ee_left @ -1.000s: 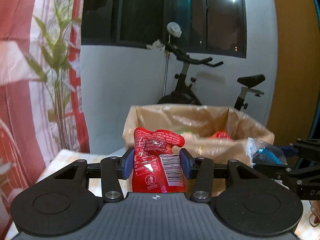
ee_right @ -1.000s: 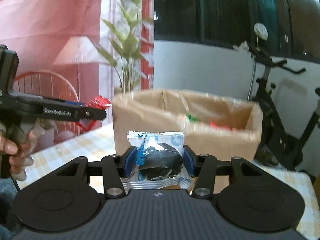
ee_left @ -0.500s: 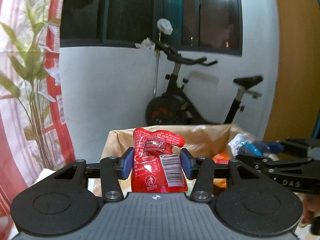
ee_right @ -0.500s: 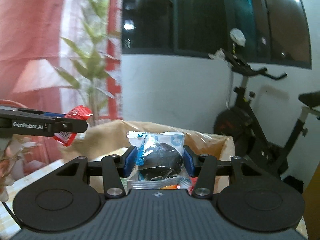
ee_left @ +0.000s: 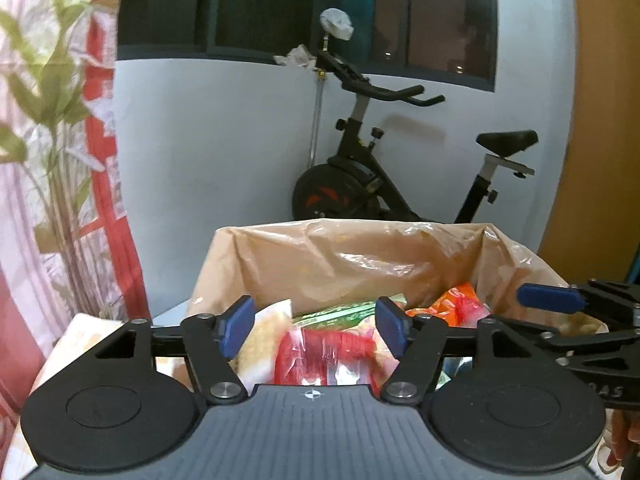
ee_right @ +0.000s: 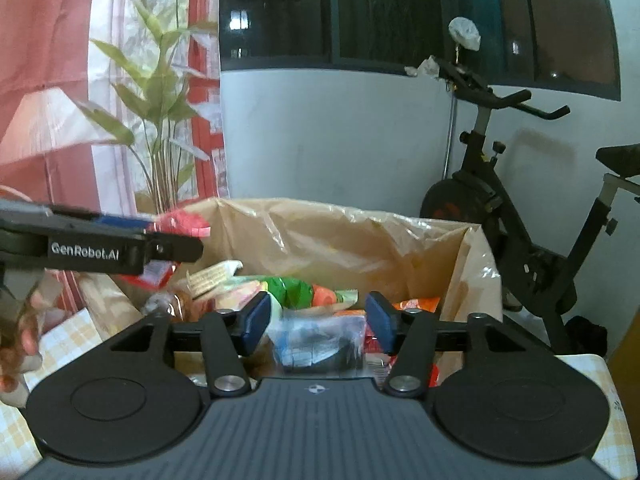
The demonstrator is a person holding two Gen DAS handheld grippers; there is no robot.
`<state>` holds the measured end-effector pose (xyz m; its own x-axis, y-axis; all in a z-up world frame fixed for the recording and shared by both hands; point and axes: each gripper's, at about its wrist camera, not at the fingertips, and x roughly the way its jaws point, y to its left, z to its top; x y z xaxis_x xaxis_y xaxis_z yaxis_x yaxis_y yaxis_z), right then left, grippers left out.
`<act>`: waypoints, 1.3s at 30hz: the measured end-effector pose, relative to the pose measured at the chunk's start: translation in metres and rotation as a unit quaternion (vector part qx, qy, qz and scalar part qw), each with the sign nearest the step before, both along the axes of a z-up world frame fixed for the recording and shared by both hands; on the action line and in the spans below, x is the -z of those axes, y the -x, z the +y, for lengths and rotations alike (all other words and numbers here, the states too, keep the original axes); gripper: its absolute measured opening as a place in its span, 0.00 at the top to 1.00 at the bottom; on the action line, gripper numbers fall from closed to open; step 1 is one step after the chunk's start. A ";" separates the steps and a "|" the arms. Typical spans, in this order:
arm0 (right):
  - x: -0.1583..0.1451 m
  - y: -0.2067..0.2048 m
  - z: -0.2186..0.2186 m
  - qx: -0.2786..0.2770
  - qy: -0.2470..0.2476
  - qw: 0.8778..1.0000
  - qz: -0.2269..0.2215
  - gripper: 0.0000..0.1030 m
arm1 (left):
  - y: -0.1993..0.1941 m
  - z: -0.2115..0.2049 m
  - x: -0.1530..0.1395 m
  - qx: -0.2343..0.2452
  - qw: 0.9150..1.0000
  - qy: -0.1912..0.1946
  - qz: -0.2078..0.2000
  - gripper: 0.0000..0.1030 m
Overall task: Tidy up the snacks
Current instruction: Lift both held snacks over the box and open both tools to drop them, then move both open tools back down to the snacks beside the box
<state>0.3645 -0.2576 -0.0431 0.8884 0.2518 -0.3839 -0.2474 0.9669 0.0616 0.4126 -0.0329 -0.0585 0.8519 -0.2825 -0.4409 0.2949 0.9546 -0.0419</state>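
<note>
The cardboard box lined with a thin brown plastic bag [ee_left: 360,256] fills the lower middle of both views and already holds a heap of packets: a green wrapper [ee_right: 292,288], an orange pack [ee_left: 460,304] and a pale yellow pouch [ee_left: 266,336] among them. So the sorting looks well advanced, though whether more snacks wait outside the box cannot be told from here.

The left gripper [ee_left: 316,326] has just been opening; its blue pads [ee_left: 238,324] stand clear on either side of the red foil snack pouch [ee_left: 326,356], which sits blurred low in the frame between them, over the heap, apparently let go. In the right wrist view this gripper enters from the left edge, the red pouch showing beside its tip.

The right gripper [ee_right: 318,322] has likewise just been opening. The clear-and-blue wrapped dark snack [ee_right: 320,344] lies between its pads at the lower centre without touching either, blurred, seemingly dropping onto the pile.

Both packets appear delivered; pulling the grippers back seems the remaining move.
</note>
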 end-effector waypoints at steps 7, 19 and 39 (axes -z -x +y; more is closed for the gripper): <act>-0.008 0.023 -0.008 0.002 -0.006 1.000 -0.017 0.39 | 0.031 0.019 -0.009 -0.018 1.000 0.010 -0.021 0.31; -0.006 0.094 -0.021 -0.010 -0.014 0.999 -0.039 0.39 | 0.108 0.057 0.020 -0.044 0.998 0.050 -0.005 0.31; 0.096 0.108 -0.052 0.026 0.005 0.997 0.074 0.39 | 0.101 0.011 0.107 0.001 0.992 0.039 0.117 0.43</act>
<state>0.2564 -0.3096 -0.1391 0.8339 0.2018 -0.5136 -0.1856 0.9791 0.0834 0.3112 -0.0218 -0.1655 0.7280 -0.3242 -0.6041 0.2696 0.9455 -0.1825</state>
